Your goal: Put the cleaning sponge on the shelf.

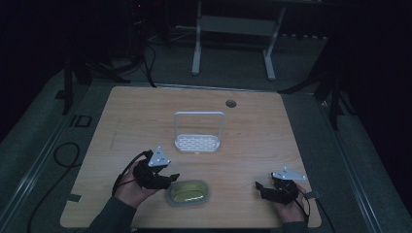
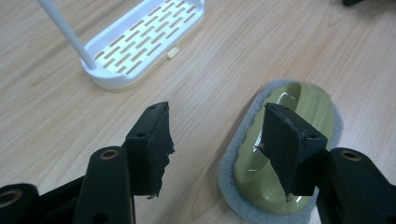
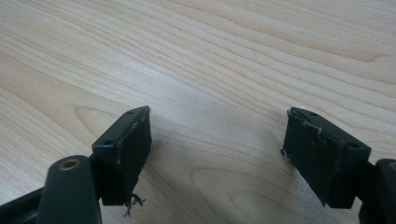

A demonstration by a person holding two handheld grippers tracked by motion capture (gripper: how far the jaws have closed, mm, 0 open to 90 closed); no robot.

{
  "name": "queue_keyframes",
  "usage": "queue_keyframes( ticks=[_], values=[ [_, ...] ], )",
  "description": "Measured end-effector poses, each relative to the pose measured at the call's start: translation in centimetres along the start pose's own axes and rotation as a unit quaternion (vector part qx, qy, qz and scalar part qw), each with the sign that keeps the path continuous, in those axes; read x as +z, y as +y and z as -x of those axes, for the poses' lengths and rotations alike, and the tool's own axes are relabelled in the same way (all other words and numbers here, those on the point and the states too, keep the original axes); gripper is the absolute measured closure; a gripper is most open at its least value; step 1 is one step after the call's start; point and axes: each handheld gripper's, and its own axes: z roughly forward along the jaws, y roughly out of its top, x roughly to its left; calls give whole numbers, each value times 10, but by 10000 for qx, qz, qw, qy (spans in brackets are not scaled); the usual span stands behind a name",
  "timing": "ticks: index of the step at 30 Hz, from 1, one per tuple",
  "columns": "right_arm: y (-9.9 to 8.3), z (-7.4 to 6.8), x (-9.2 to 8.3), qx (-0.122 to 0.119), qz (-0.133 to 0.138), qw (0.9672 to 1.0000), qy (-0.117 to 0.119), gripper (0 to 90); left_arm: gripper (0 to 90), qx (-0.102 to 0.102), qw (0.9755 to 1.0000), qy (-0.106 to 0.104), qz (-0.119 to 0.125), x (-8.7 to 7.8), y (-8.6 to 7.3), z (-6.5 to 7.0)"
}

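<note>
A grey sponge pad with an olive-green oval handle on top lies near the table's front edge. In the left gripper view the same sponge sits partly behind the right jaw. My left gripper is open just left of the sponge, nothing between its jaws. A white slotted rack with a tall hoop handle stands at mid-table; its tray lies ahead of the left gripper. My right gripper stays open over bare wood at the front right.
The wooden table has a round cable hole near its far edge. Cables trail off the left side to the dark floor. A white desk frame stands beyond the table.
</note>
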Motion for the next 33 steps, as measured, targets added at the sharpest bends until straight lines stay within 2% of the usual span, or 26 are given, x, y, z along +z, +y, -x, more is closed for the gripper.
queue_keyframes(
  ticks=[10,20,33],
  values=[
    [0,0,0,1,-1,10000,1,229,435,269,9993,-156,-216,5,7,7],
    [0,0,0,2,-1,10000,3,228,437,435,9981,-250,-355,9,14,12],
    [0,0,0,0,-1,10000,6,227,446,660,9953,-370,-609,9,21,13]
  ],
)
